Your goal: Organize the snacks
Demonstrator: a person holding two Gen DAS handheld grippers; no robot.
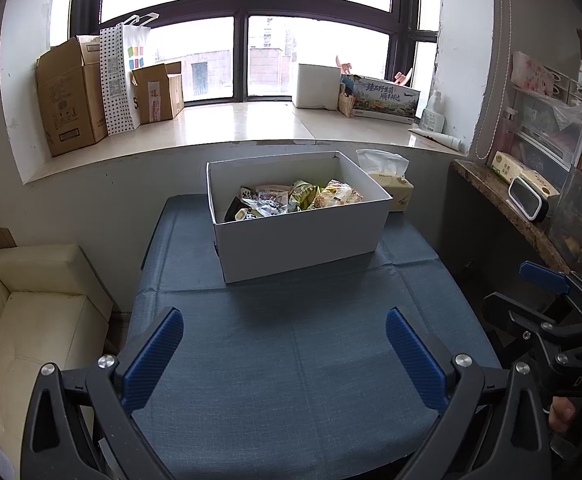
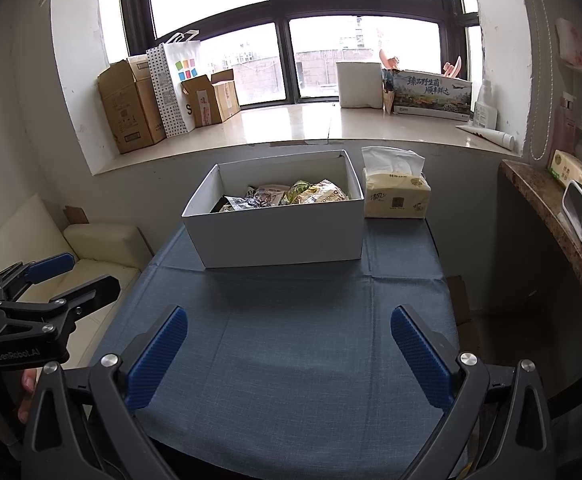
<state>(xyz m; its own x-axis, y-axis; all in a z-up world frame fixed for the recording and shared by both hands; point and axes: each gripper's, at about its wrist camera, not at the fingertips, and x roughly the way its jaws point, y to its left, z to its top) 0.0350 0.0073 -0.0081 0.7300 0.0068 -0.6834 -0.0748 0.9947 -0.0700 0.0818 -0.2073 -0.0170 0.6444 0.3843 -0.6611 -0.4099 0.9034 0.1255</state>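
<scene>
Over the near edge of the blue cloth-covered bench (image 1: 291, 360), the left gripper (image 1: 285, 354) and right gripper (image 2: 289, 354) hover with blue-padded fingers (image 2: 157, 360) spread wide, holding nothing. Farther back stands a white rectangular cardboard box (image 1: 299, 236) holding the crinkly snack packets (image 2: 287, 196), with a yellow tissue pack (image 2: 397, 200) just beside it.

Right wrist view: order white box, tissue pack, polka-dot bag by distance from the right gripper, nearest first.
From the right gripper, jaws open:
1. white box, straight ahead on the blue cloth.
2. tissue pack, behind the box's right corner.
3. polka-dot bag, far left on the windowsill.
</scene>
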